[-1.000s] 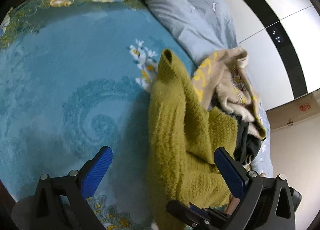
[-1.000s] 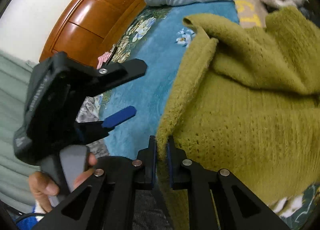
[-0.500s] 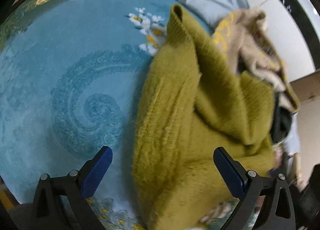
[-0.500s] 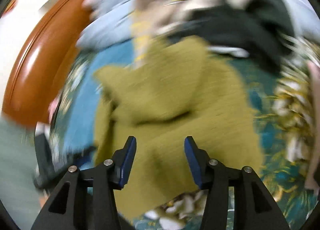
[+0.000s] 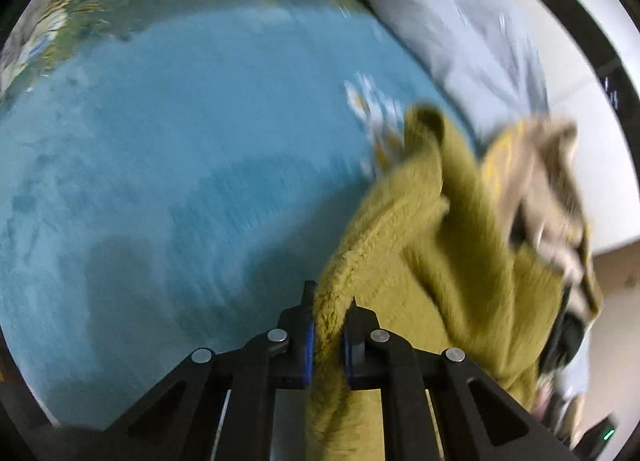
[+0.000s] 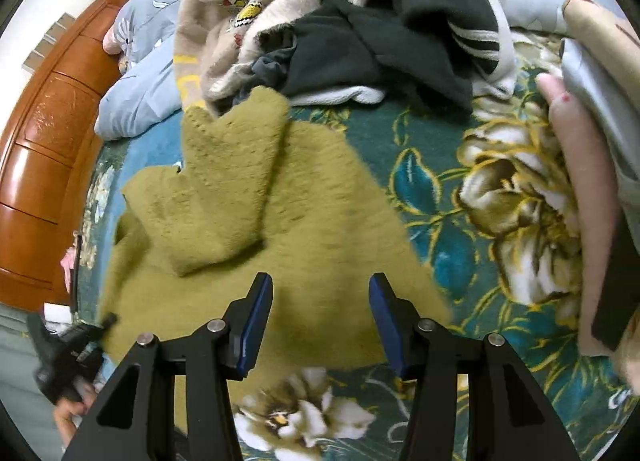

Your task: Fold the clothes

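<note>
Lying half spread on the blue blanket (image 5: 180, 165), the green sweater (image 6: 280, 229) has one sleeve across its body. Your left gripper (image 5: 327, 335) pinches its edge, likely to drag it flat; your right gripper (image 6: 320, 325) hovers open-fingered above, beside the clothes pile (image 6: 360, 33).

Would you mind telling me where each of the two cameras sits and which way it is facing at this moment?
Left wrist: on the left gripper, looking along its fingers, shut on an edge of the olive sweater, over the blue bedspread; no hand shows.
Right wrist: on the right gripper, fingers open above the olive sweater, facing the clothes pile and wooden headboard; the person's hand shows lower left.
Shared: sweater, pile, bedspread.
</note>
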Motion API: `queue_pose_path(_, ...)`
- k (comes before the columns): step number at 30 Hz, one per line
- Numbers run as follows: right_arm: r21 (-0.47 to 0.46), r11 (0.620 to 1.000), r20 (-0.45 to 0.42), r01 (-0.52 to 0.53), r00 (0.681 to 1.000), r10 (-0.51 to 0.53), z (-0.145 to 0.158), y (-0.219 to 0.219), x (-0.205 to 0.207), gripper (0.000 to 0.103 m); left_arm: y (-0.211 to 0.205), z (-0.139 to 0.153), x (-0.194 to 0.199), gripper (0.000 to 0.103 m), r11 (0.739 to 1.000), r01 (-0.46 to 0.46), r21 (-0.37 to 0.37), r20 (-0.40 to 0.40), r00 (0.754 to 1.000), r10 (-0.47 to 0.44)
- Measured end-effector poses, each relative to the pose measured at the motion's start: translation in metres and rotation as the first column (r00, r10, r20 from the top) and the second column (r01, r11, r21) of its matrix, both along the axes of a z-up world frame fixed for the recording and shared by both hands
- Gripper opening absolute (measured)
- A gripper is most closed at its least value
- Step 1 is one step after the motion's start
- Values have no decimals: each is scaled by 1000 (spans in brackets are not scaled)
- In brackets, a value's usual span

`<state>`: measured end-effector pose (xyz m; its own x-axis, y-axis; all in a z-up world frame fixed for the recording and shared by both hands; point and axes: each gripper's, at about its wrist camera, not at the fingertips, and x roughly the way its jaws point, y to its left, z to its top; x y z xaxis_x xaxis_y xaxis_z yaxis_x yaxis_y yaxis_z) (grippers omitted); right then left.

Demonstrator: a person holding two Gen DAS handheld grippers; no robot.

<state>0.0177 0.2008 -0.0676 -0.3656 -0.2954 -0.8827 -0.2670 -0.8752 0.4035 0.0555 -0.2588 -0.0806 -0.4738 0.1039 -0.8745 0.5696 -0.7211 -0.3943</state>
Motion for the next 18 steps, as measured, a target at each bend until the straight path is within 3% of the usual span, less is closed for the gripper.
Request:
queue_pose_path(3,-31,1000,-28,-3,1000,3,5,-1,-7,51,-30,12,5,11,997,-74,-20,-34,997,73)
queue_pose_path(7,-8,996,-87,-88,992,87,15,-35,-44,55,-53,-4,20,11,988,-145,54,-8,989,146)
queue_pose_path(10,54,981,-122,-188,973,194,24,-72,-81,59,-47,-6,19,11,995,-100,20,-20,995,100)
queue_pose_path(13,119,951,-151,-284,942,300,32,-110,-118,59,-41,-6,11,11,999,-50,-16,-36,998,50)
queue_pose_path(16,202,908,-125,-367,910,396,30,-141,-156,59,-48,-10,12,11,996,-78,39,-52,995,80)
queue_pose_path(18,245,866,-56,-435,886,461,19,-159,-176,59,-54,-15,15,11,990,-109,91,-54,992,114)
